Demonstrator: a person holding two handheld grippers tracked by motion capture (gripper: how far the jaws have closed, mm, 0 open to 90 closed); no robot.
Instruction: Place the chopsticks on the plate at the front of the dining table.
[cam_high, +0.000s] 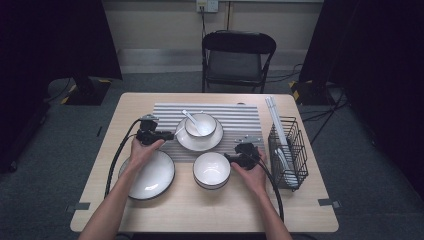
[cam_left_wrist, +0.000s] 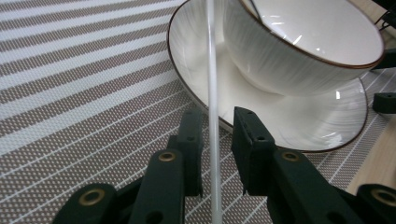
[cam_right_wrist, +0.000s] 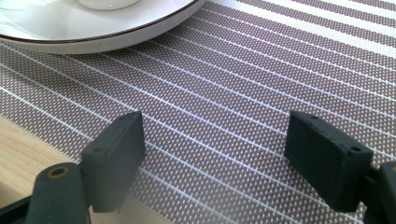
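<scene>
Carefully ease the left gripper (cam_left_wrist: 214, 140), jaws slack around the white chopstick (cam_left_wrist: 211, 84), clear of the plate (cam_left_wrist: 299, 135); the right gripper (cam_right_wrist: 215, 158) gapes empty.

Light wood bench (cam_high: 200, 210). Striped placemat (cam_high: 240, 122) lies across its far middle. Directly on the bench: large dark-rimmed plate (cam_high: 150, 177) at near left, white bowl (cam_high: 212, 170) near centre just off the mat's near edge, black wire basket (cam_high: 290, 152) at right, white sticks (cam_high: 274, 112) beside the mat's right edge.
</scene>
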